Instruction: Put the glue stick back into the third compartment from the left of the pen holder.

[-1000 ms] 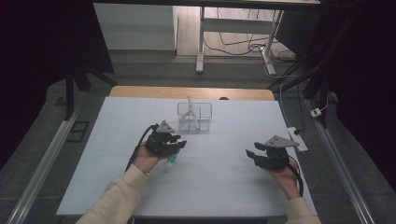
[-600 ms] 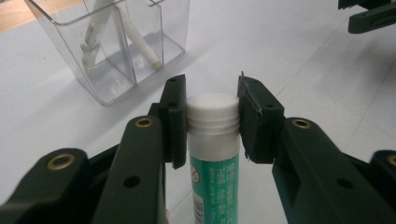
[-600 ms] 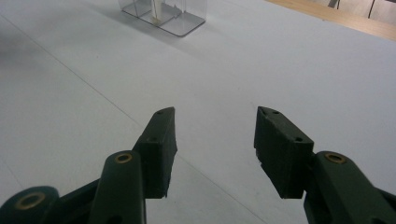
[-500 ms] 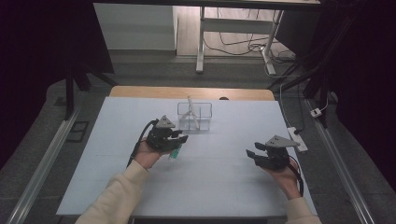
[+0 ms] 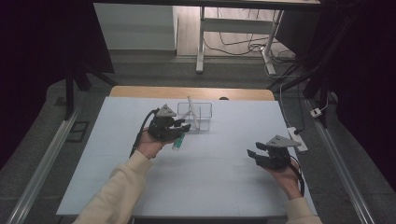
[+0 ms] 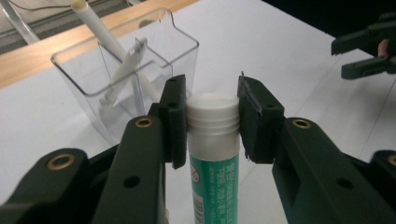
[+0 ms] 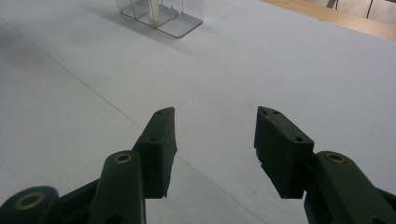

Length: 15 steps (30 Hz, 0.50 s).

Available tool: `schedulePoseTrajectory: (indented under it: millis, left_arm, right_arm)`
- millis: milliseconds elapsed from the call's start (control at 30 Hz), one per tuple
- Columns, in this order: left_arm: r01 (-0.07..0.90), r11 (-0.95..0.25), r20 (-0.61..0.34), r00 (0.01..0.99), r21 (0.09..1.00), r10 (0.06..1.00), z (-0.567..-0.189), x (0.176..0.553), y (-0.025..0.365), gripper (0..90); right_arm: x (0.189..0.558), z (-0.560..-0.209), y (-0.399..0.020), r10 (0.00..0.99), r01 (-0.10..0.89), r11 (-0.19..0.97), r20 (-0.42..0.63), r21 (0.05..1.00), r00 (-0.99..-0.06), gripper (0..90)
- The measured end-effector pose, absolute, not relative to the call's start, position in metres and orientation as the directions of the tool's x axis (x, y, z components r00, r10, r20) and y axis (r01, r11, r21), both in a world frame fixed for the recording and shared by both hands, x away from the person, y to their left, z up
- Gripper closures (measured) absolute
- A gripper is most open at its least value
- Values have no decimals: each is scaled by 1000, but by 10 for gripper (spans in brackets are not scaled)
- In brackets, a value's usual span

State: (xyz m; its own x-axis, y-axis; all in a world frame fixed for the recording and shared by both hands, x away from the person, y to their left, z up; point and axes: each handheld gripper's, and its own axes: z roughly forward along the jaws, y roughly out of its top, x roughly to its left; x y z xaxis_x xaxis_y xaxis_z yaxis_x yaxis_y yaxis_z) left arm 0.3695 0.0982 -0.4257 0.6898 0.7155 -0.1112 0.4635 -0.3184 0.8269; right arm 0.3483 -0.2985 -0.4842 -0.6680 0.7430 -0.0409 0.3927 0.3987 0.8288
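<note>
Right now the left gripper [image 5: 183,127] holds a glue stick [image 6: 214,140] clamped between its jaws; the pads press on either side of the white threaded cap end, and the green-and-white labelled body hangs down below them. From the high view the glue stick [image 5: 178,143] shows as a small green-and-white tube slanting down from the gripper, near the middle of the white bench [image 5: 215,186]; whether its lower end touches the surface I cannot tell. Just beyond the left gripper stands a clear plastic organizer [image 5: 201,112] with compartments, and in the left gripper view the organizer [image 6: 79,70] sits just behind and to the left of the clamped cap. A white pen [image 6: 128,60] leans inside one compartment, and a second white stick [image 6: 93,21] slants up past the rim.

The right gripper [image 5: 254,155] rests low in the person's right hand [image 5: 282,175], well apart from the left gripper and the organizer. Its jaws stand apart with nothing between them, and the right gripper view looks along them over bare bench [image 7: 233,70] toward the organizer [image 7: 161,14] at the far edge.
</note>
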Motion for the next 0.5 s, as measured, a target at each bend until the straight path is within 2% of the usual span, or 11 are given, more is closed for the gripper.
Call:
schedulePoseTrajectory:
  millis: [500]
  left_arm:
    - [433, -303, -93, 686, 849, 721, -404, 389, 88, 648]
  right_arm:
    - [349, -486, -300, 742, 406, 409, -39, 817, -669, 461]
